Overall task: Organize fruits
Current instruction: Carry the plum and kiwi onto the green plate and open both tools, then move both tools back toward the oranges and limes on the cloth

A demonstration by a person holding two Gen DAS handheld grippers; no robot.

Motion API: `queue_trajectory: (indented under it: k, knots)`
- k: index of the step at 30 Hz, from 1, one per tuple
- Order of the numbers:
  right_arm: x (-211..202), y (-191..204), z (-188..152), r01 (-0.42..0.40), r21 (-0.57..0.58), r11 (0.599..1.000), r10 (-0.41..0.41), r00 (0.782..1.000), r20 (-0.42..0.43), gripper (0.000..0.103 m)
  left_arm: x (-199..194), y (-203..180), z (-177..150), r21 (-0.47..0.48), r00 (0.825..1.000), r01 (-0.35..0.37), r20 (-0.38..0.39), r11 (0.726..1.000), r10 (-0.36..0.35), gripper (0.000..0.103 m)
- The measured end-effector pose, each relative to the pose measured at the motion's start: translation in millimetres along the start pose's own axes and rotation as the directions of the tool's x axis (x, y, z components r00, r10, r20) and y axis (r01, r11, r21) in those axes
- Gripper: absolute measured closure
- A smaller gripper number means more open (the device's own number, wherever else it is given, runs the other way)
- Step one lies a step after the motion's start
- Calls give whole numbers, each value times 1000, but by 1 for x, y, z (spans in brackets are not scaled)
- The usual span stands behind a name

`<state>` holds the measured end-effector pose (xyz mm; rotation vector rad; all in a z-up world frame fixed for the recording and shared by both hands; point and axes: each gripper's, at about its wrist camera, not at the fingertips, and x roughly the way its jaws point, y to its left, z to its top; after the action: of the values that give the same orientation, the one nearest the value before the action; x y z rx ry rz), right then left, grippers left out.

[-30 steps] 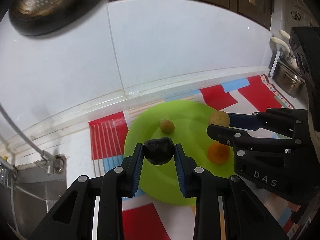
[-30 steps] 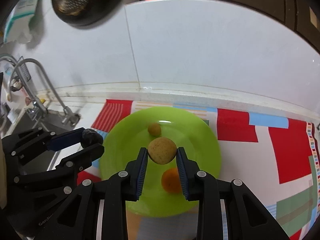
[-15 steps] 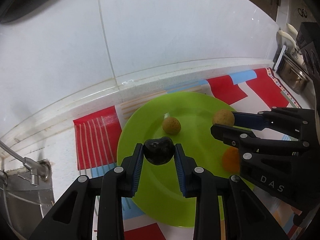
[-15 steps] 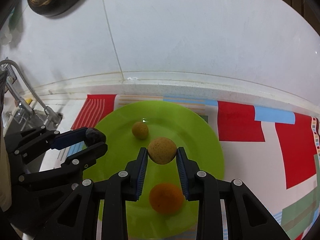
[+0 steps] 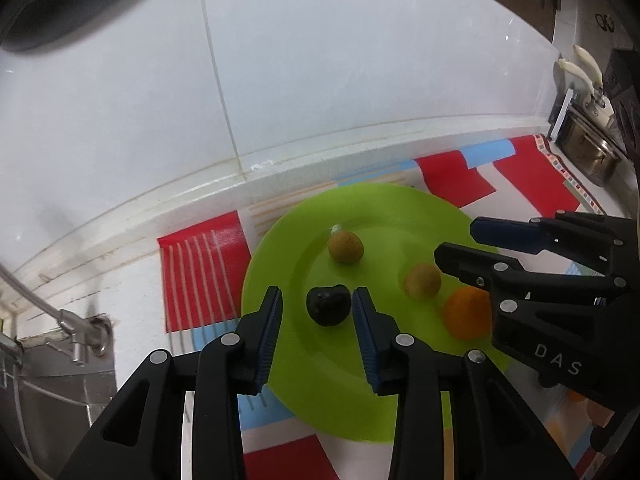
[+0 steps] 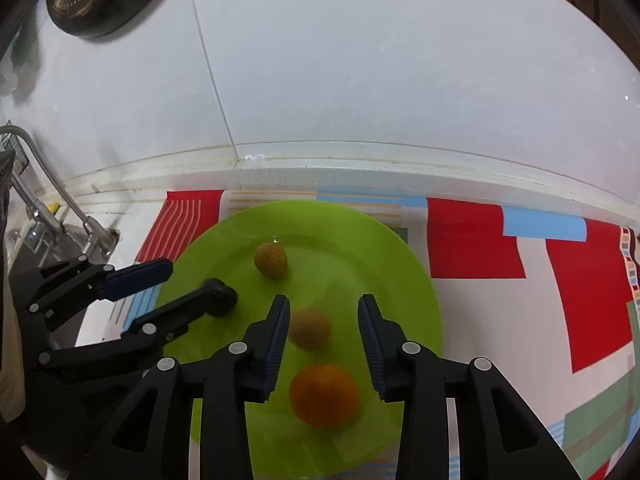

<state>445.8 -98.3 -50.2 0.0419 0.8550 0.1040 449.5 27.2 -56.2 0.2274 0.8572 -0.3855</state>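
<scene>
Fruits lie on the green plate [image 5: 280, 248] at frame centre: the left gripper [image 5: 316, 316] and right gripper [image 6: 323, 322] have just been opening, their fingers freeing the dark fruit [image 5: 329, 305] and tan fruit [image 6: 310, 329]; withdrawal seems next.

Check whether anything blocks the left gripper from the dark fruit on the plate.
Nothing visible does. The dark fruit lies on the plate between the left gripper's just-opened jaws, pads apart from it. The other fruits sit off to its right.

both fruits released, jaws newly apart
</scene>
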Motion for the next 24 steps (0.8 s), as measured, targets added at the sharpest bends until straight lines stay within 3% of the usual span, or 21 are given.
queue_trajectory:
  k: [13,24]
  knots:
    - [-73,5,-28,-28,22,999,26,994,104,66,-76,-14,-15,-38,993,-8,120,999,13,56]
    - [-144,-1,-64,-17,1,1000,17,979,203,66,-136,-54,-34,-22,978,13,207,1000,-8,49]
